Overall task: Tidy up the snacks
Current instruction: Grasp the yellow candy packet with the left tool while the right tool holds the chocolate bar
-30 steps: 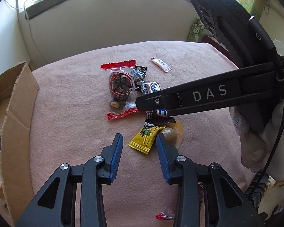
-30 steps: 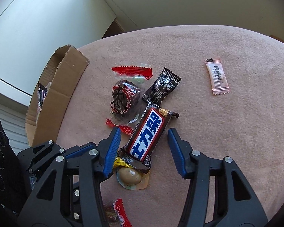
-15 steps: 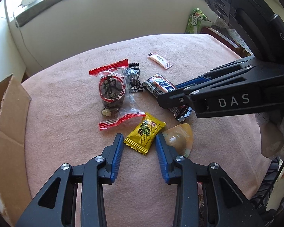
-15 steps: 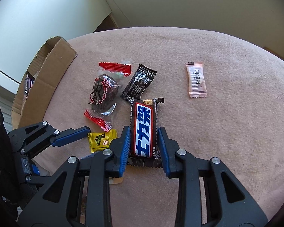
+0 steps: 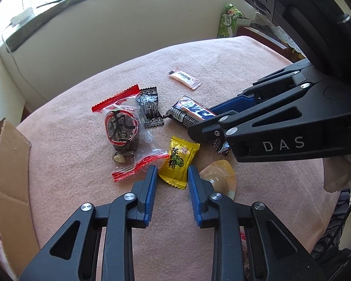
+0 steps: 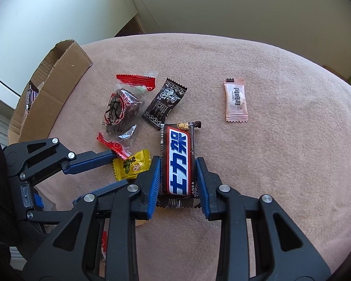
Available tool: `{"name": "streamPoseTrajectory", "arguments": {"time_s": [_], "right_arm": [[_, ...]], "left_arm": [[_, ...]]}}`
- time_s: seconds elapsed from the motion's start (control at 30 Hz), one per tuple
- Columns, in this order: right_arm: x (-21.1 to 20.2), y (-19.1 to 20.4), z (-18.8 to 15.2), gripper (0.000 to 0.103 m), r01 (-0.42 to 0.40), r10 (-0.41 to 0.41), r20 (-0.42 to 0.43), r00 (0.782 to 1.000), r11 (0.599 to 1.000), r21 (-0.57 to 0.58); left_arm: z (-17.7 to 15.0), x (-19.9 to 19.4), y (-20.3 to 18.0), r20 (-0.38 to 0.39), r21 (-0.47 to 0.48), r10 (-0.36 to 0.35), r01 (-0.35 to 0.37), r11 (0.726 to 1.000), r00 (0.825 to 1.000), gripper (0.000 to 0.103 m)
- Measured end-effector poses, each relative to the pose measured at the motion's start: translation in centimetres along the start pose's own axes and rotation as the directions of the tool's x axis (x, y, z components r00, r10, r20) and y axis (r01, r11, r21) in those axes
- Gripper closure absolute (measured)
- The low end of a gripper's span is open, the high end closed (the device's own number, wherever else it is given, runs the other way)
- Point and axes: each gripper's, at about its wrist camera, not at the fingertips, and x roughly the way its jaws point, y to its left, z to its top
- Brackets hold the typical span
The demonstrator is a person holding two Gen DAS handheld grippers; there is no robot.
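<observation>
Snacks lie on a pink blanket. My right gripper (image 6: pixel 177 164) is shut on a brown and blue chocolate bar (image 6: pixel 178 161), also in the left wrist view (image 5: pixel 194 114). My left gripper (image 5: pixel 172 172) is open, its fingers on either side of a yellow candy (image 5: pixel 178 161), which also shows in the right wrist view (image 6: pixel 131 165). Beside them lie a clear red-edged date packet (image 5: pixel 122 131), a black sachet (image 5: pixel 149 110), a pink sachet (image 5: pixel 184 78) and a round tan jelly cup (image 5: pixel 218 179).
An open cardboard box (image 5: pixel 4 175) stands at the blanket's left edge, with a snack inside it in the right wrist view (image 6: pixel 30 94). A wall and window sill lie behind. A green pack (image 5: pixel 228 21) sits beyond the far right edge.
My right gripper has closed on the chocolate bar and turned it straight. My left gripper has moved forward so its open fingers flank the yellow candy.
</observation>
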Motion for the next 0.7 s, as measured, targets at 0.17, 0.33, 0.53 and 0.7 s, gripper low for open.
{"name": "streamPoseTrajectory", "arguments": {"time_s": [0.17, 0.33, 0.53, 0.7], "right_arm": [[0.1, 0.5, -0.1, 0.073, 0.002, -0.002, 0.009, 1.0, 1.0, -0.005], [-0.1, 0.3, -0.6, 0.073, -0.009, 0.009, 0.017, 1.0, 1.0, 0.004], [-0.6, 0.0, -0.9, 0.073, -0.012, 0.012, 0.021, 1.0, 1.0, 0.003], [-0.9, -0.5, -1.2, 0.073, -0.015, 0.015, 0.026, 1.0, 1.0, 0.008]], "left_arm": [[-0.1, -0.1, -0.6, 0.01, 0.002, 0.007, -0.007, 1.0, 1.0, 0.1], [-0.8, -0.3, -0.5, 0.014, -0.024, 0.001, 0.0, 1.0, 1.0, 0.1], [-0.9, -0.6, 0.7, 0.004, -0.034, -0.024, 0.024, 0.999, 1.0, 0.088], [0.6, 0.5, 0.1, -0.003, 0.002, 0.041, -0.041, 0.999, 0.999, 0.052]]}}
